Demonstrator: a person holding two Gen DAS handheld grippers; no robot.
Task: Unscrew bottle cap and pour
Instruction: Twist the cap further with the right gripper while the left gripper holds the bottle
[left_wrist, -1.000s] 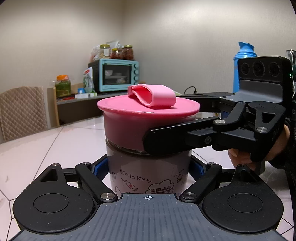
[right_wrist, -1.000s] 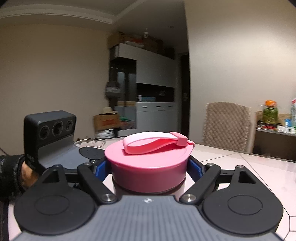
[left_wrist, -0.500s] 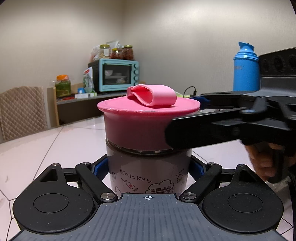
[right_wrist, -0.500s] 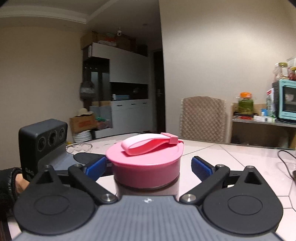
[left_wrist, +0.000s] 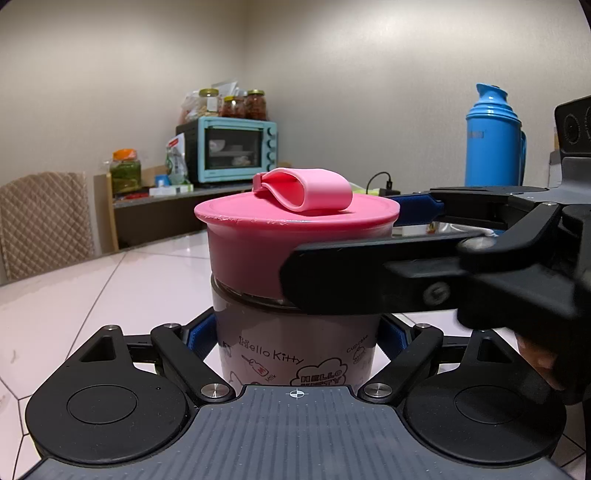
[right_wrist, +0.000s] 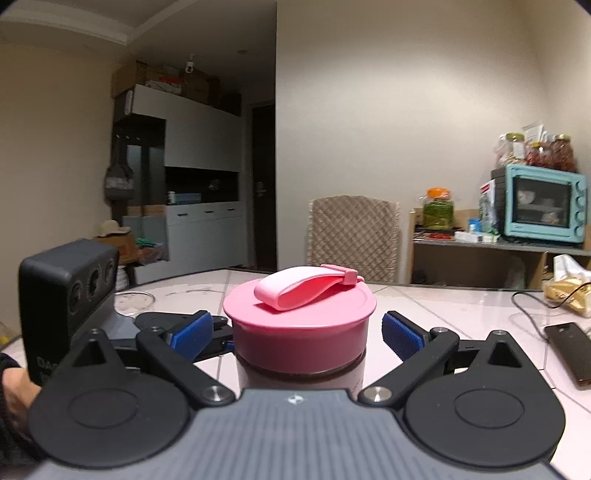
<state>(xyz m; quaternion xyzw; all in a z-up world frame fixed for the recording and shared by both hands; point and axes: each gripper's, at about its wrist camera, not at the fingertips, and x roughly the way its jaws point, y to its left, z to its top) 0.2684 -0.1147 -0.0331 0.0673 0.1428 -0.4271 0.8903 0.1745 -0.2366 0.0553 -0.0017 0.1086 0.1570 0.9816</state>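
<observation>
Nearest, the left claw (left_wrist: 295, 339) clamps the Hello Kitty bottle (left_wrist: 295, 347) standing on the white tabletop (left_wrist: 110, 288), while the right claw (right_wrist: 299, 332) has just been opening, its blue pads (right_wrist: 400, 334) apart from the pink cap (right_wrist: 299, 317) between them, and a teal oven (left_wrist: 231, 149) sits behind.

Pink cap (left_wrist: 295, 236) w/ paler pink strap (left_wrist: 306, 188); grey-brown bottle (left_wrist: 295, 343), white cartoon print; teal oven (left_wrist: 229, 151); blue flask (left_wrist: 493, 144); beige quilted chair (right_wrist: 352, 232).
</observation>
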